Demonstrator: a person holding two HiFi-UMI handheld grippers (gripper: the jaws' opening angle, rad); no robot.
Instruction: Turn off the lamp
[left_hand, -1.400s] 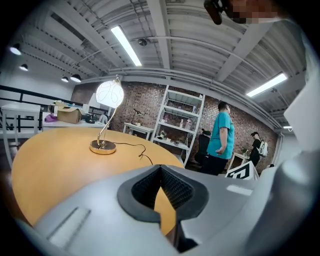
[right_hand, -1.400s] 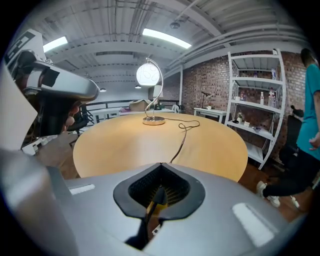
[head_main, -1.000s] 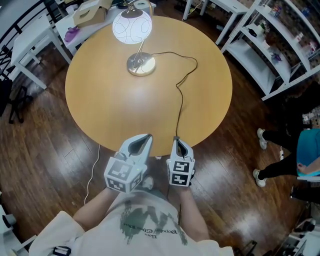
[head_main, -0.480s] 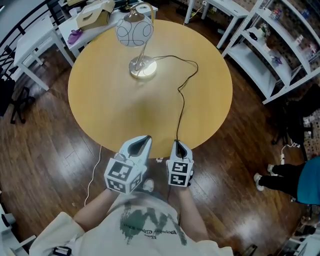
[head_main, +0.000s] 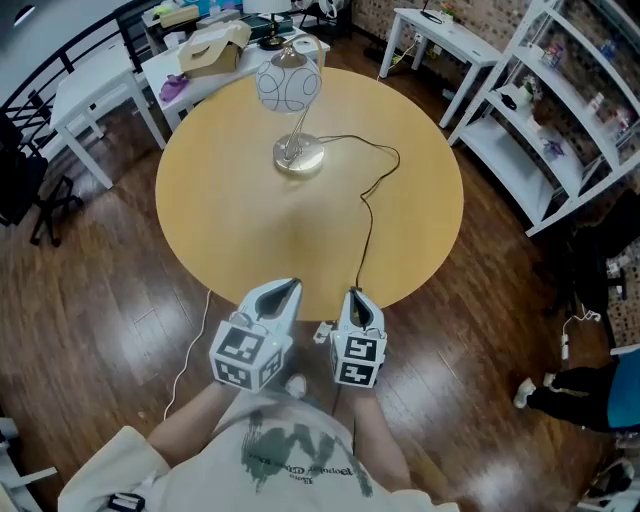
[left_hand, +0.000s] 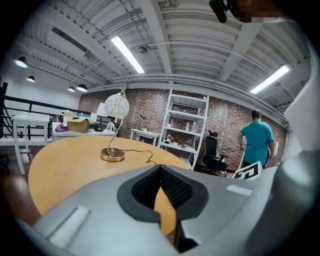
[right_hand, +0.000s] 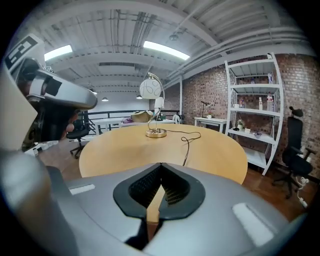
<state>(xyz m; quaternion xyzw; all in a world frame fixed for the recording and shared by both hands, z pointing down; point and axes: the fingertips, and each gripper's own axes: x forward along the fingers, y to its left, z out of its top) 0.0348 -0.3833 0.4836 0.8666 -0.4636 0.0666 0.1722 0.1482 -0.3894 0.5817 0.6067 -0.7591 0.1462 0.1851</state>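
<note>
lamp upright on table, long axis vertical; l gripper + r gripper jaws together

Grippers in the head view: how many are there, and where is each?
2. The left gripper and the right gripper sit side by side at the near edge of the round table, jaws shut, empty. None seems hidden.

I see a bright room. Long ceiling lights shine in white strips from above. The ball of the lamp looks pale and does not glow. The table is lit evenly, with no hard shadows. The dark floor is a bit shiny. Both gripper views bend at the edges, have black corners, and look soft up close.
</note>
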